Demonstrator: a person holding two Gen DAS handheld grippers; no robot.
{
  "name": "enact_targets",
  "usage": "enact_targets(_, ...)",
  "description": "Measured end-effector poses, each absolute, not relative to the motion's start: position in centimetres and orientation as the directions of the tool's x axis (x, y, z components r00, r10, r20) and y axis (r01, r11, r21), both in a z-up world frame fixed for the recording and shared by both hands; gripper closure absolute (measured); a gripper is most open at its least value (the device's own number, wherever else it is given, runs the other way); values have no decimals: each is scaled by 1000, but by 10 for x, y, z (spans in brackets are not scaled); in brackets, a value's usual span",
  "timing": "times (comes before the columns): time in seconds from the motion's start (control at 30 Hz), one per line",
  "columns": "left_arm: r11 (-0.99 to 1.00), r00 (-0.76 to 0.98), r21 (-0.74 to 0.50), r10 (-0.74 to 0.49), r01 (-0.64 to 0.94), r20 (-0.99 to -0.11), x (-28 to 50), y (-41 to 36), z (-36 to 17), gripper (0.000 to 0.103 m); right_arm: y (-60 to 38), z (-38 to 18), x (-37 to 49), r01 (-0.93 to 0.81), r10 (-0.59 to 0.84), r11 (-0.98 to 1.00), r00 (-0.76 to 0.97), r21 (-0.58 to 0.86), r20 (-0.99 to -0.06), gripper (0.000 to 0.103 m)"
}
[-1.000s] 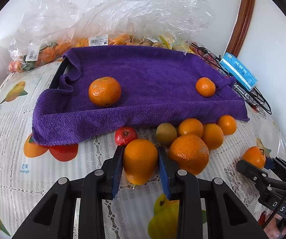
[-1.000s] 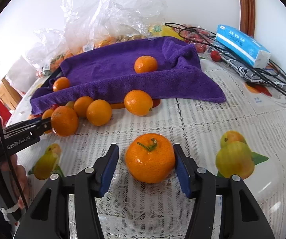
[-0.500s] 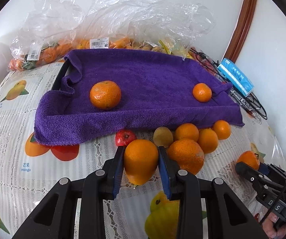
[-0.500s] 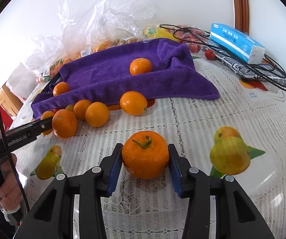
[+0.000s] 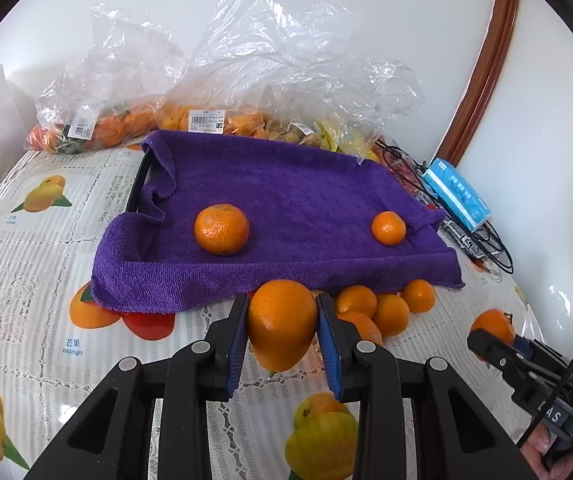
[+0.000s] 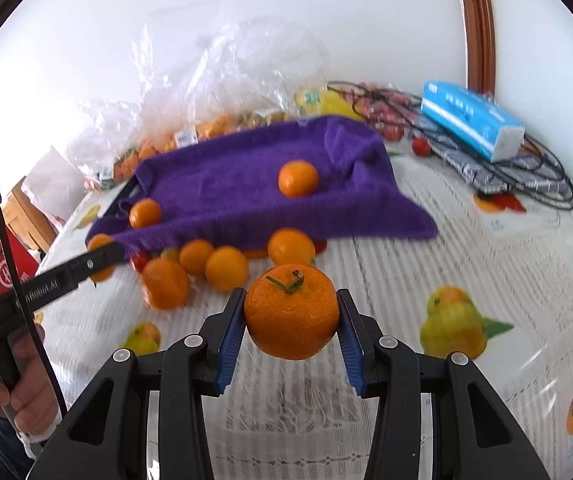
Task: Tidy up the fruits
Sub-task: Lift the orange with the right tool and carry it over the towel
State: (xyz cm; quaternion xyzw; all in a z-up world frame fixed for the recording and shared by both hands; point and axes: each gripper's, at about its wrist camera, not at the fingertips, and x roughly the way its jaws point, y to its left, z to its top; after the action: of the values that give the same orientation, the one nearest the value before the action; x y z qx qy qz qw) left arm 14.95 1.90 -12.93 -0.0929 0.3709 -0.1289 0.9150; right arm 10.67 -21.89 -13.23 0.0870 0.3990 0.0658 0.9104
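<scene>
My left gripper [image 5: 282, 328] is shut on a smooth orange [image 5: 282, 322], held above the tablecloth in front of the purple towel [image 5: 286, 200]. My right gripper [image 6: 291, 320] is shut on a stemmed mandarin [image 6: 291, 316], also lifted off the table. Two mandarins lie on the towel, a large one [image 5: 221, 229] at the left and a small one [image 5: 388, 228] at the right. Several loose oranges [image 6: 226, 268] cluster on the cloth at the towel's near edge. In the right wrist view the left gripper's finger [image 6: 66, 272] reaches in from the left.
Clear plastic bags [image 5: 246, 80] of fruit lie behind the towel against the wall. A blue tissue pack [image 6: 472, 124] and black cables [image 6: 526, 176] sit at the right. A small red fruit [image 6: 140, 260] lies among the oranges. A hand [image 6: 26, 392] grips the left tool.
The right jaws closed onto the stemmed mandarin and raised it off the cloth. The left gripper lifted its orange higher, so the loose oranges and red fruit now sit behind it.
</scene>
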Motion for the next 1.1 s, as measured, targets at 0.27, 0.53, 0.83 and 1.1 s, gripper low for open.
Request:
enact_targets(0.27, 945, 698, -284, -313, 162, -644, 152, 29, -115, 72, -220, -102, 123, -51, 175, 979, 719, 199, -672, 59)
enact_targets(0.53, 940, 718, -310, -316, 146, -620, 173, 44, -87, 72, -211, -79, 151, -75, 169, 982, 763, 175, -624, 59)
enact_targets(0.83, 959, 761, -265, -246, 101, -600, 205, 51, -68, 72, -199, -71, 194, -106, 197, 977, 781, 185, -592, 59)
enact_targets(1.1, 971, 760, -233, -194, 58, -620, 231, 52, -84, 72, -190, -69, 233, -144, 227, 971, 792, 188, -567, 59)
